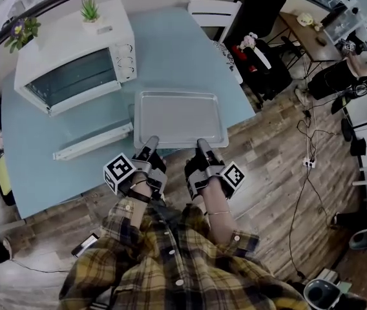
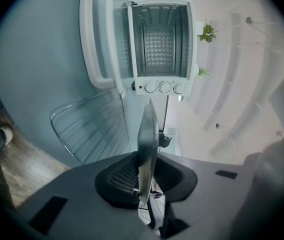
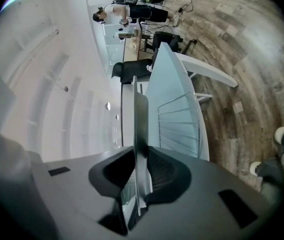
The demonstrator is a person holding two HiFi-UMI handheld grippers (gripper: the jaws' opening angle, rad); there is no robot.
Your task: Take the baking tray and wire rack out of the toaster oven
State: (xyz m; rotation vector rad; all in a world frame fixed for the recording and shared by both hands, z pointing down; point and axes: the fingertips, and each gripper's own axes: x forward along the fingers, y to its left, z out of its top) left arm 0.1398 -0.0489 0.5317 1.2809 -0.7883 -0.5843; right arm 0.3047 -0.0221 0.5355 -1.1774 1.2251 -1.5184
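left gripper (image 1: 150,141) fingers: clamped on baking tray (image 1: 180,118) rim | right gripper (image 1: 203,144) fingers: likewise | toaster oven (image 1: 73,63) print: unreadable

The left gripper (image 2: 147,184) is seen with its jaws closed on the edge of the tray (image 2: 148,129), which is shown edge-on as a thin upright strip between them. To the picture's left of the tray, the rack (image 2: 89,129) is seen flat against the blue table (image 2: 37,69). Beyond, the oven (image 2: 161,44) is shown with its door (image 2: 99,39) open and 3 knobs (image 2: 164,87) in a row. A plant (image 2: 208,32) is seen beside it, and wood floor (image 2: 27,169) at lower left
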